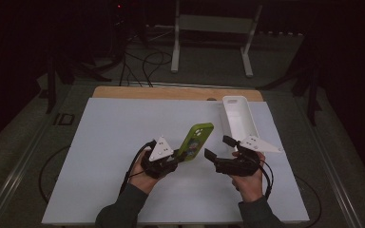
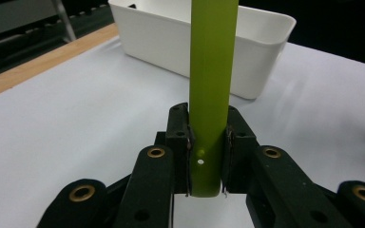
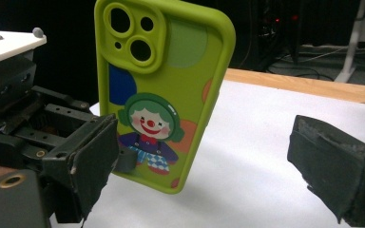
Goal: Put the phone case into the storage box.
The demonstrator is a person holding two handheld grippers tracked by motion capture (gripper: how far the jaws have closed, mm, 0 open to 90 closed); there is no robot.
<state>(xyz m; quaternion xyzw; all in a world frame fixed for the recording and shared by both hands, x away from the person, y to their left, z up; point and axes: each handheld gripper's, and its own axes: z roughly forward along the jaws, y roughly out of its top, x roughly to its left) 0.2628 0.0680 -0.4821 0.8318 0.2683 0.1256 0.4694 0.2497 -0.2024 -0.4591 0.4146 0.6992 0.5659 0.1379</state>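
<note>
Your left gripper is clamped on the bottom end of the green phone case, holding it up off the white table. Your right gripper stands beside it, jaws apart. Likely a handover or drop; align first. Beyond, the white bin looks empty, though dimly lit.

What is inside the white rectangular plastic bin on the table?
The white rectangular plastic bin shows only its bare white floor in the high view; it looks empty. In the left gripper view the green phone case, clamped by the left gripper, and the bin's near wall cover its inside.
</note>
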